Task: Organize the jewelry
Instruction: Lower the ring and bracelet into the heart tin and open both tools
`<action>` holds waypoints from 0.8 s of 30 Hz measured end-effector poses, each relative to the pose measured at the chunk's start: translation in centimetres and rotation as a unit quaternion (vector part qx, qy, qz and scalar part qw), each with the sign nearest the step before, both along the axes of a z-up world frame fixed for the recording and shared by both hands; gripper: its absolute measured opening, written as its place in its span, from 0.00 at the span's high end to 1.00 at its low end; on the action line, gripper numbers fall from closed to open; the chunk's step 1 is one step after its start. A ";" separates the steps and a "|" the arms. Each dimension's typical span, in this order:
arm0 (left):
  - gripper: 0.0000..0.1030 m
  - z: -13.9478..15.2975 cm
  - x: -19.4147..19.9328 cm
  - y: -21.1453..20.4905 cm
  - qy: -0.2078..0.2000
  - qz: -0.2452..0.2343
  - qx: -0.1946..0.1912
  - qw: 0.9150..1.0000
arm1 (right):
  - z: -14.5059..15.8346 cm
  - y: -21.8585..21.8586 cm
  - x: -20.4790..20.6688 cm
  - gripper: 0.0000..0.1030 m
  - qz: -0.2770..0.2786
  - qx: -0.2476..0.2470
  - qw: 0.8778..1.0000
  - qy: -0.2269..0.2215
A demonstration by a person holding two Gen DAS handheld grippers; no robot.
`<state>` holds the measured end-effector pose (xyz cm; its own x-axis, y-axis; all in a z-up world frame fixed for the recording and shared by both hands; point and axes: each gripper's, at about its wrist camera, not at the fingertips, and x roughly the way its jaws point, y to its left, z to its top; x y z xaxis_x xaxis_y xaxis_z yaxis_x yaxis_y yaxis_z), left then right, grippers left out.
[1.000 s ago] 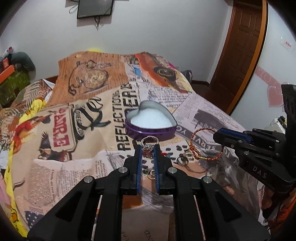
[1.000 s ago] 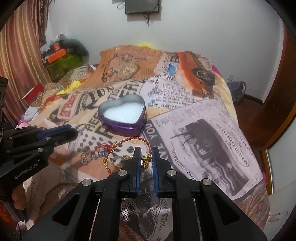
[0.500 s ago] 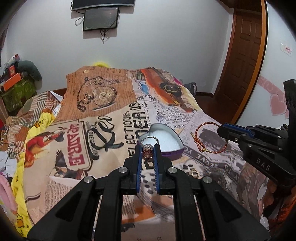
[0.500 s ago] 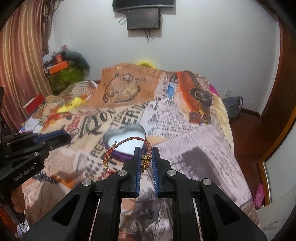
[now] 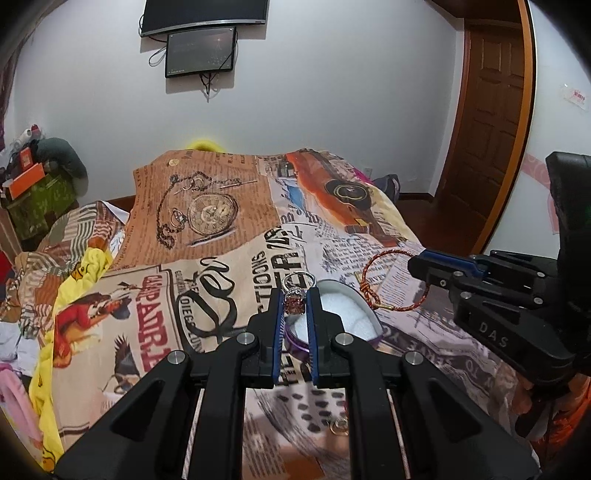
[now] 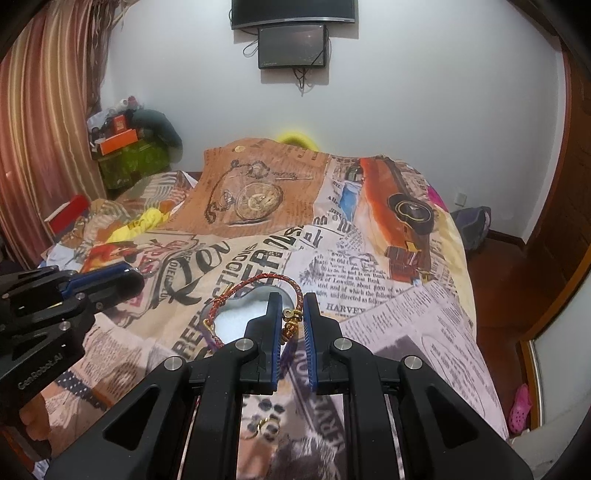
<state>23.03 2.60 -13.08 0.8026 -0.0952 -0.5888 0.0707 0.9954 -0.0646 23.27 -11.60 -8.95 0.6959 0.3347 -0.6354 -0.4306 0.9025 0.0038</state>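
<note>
The heart-shaped tin [image 5: 347, 314] is half hidden behind the left claw [image 5: 295, 306], its purple wall showing only at 6 o'clock; in the right wrist view the bracelet [image 6: 258, 291] covers its rim; a small gold ring [image 5: 340, 426] on the bedspread [image 5: 221, 229] is blurred; the upper screen [image 6: 291, 13] is cut off at 12 o'clock.

Even, soft indoor light; strong fisheye bending and dark vignette at the corners; bedspread [image 5: 229, 258] print near the bottom edge blurred.

Left gripper [image 5: 295, 299] pinches a ring [image 5: 294, 302] above the heart-shaped tin [image 5: 345, 314].
</note>
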 end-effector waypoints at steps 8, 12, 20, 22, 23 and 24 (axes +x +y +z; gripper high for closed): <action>0.90 -1.1 2.6 0.1 0.011 -0.001 0.012 1.000 | -1.4 0.5 2.3 0.90 0.016 0.001 1.000 0.022; 0.90 -2.2 4.0 0.1 0.030 -0.013 0.002 0.999 | -2.1 0.6 3.4 0.90 0.030 0.007 0.999 0.041; 0.90 -4.7 6.3 -0.7 0.075 -0.042 -0.018 0.996 | -4.2 1.5 4.9 0.90 0.060 0.005 0.994 0.088; 0.90 -5.4 6.8 -1.0 0.087 -0.049 -0.022 0.995 | -4.6 1.5 5.2 0.90 0.066 0.006 0.993 0.102; 0.90 -5.6 6.9 -1.1 0.093 -0.051 -0.023 0.994 | -4.8 1.5 5.4 0.90 0.068 0.008 0.992 0.108; 0.90 -5.9 6.9 -1.1 0.097 -0.053 -0.023 0.994 | -5.0 1.4 5.6 0.90 0.069 0.010 0.991 0.115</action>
<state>29.95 1.47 -18.95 0.6582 -0.2033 -0.7249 0.1574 0.9787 -0.1316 28.82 -10.17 -13.90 0.4798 0.4311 -0.7642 -0.5351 0.8340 0.1346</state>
